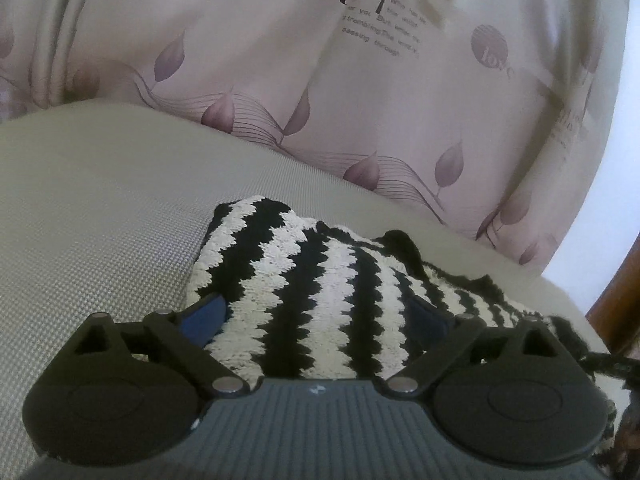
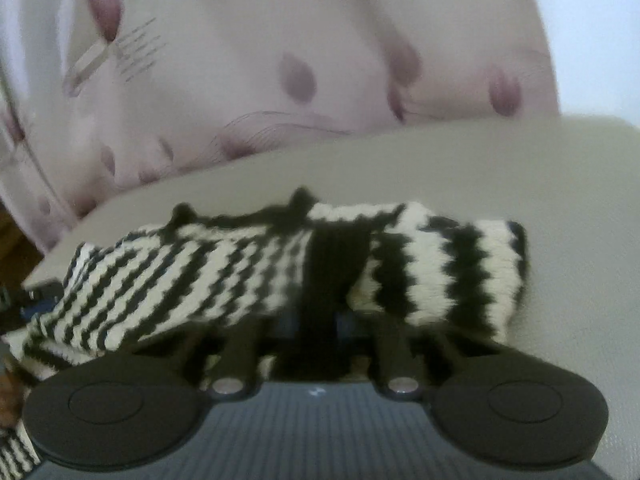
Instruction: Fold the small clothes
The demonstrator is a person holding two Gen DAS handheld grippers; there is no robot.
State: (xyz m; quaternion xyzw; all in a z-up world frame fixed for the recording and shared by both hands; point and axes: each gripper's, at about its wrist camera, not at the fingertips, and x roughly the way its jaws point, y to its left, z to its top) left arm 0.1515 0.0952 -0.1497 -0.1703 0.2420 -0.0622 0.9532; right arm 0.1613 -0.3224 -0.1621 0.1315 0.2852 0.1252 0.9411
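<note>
A black-and-white zigzag-striped knit garment (image 1: 304,280) lies bunched on a grey-beige woven surface (image 1: 100,220). My left gripper (image 1: 320,308) stands wide open low over its near end. The blue pads (image 1: 208,312) sit at either side of the bundle, and I cannot tell whether they press on it. In the right wrist view the garment (image 2: 180,272) stretches across the surface (image 2: 520,168), blurred. My right gripper (image 2: 320,312) is shut on a dark fold of it. The cloth drapes over the fingertips and hides them.
A pale pink cloth with a purple leaf print and lettering (image 1: 360,100) hangs behind the surface. Brown wood (image 1: 616,300) shows at the right edge. In the right wrist view the surface's left corner (image 2: 44,276) drops off, and the garment's end hangs past it.
</note>
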